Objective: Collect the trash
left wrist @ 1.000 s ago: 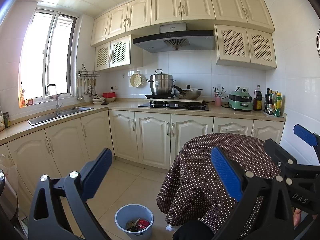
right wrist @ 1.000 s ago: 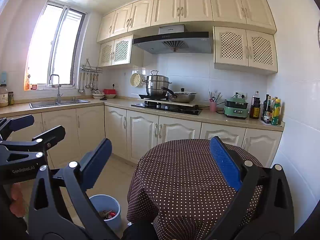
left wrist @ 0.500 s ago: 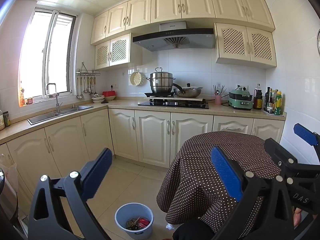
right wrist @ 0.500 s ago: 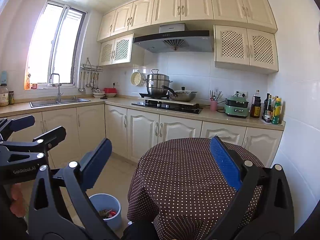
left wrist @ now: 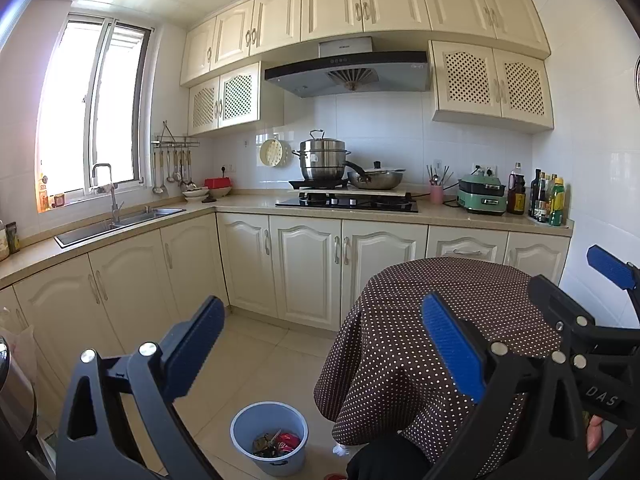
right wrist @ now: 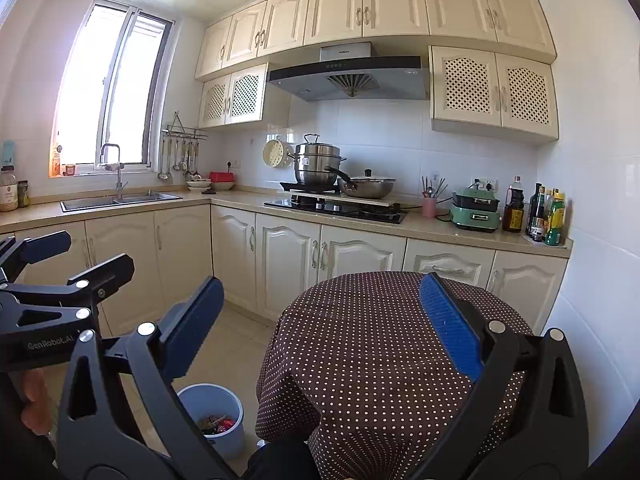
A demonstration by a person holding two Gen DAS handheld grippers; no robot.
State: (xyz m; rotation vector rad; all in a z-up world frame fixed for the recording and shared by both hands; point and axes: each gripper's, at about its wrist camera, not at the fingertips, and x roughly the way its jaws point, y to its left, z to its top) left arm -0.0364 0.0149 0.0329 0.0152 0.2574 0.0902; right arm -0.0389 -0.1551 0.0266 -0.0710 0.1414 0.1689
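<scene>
Both grippers, left gripper (left wrist: pixel 320 356) and right gripper (right wrist: pixel 320 328), are spread wide with nothing between their blue pads. Below them a blue bin (left wrist: pixel 269 436) holding trash (left wrist: pixel 276 442) stands on the floor just beside the dotted tablecloth (right wrist: pixel 368 344). Beyond, cabinets (left wrist: pixel 304 272) carry the stove (left wrist: pixel 348 202).
</scene>
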